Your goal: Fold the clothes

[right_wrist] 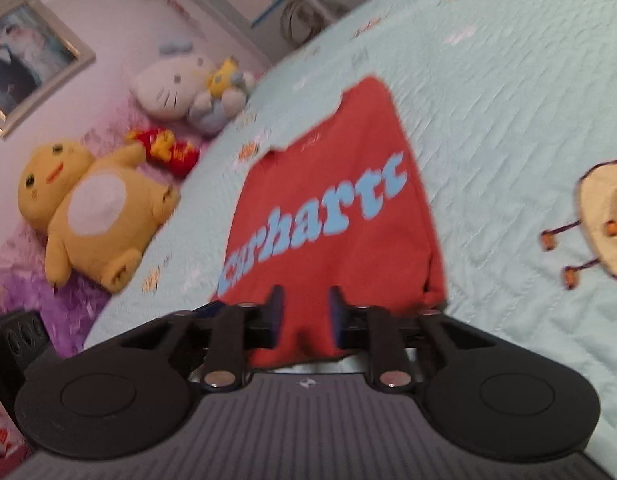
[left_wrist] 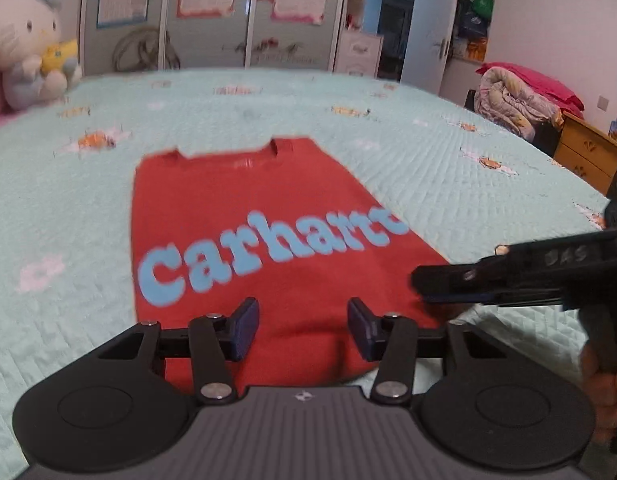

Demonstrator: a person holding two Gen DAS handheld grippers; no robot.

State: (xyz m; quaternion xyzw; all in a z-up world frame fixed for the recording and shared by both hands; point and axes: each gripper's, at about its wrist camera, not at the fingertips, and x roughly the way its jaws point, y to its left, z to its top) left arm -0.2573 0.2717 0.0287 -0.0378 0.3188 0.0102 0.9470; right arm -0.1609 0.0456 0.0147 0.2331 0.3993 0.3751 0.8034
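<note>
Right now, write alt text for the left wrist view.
A red shirt with blue lettering lies partly folded on a pale green quilt, the left gripper open at its near edge. The right gripper reaches in from the right.

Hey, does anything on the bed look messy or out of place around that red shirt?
Nothing stands out. The red shirt lies flat and folded narrow on the bedspread, lettering up. Its near right corner looks slightly bunched.
</note>
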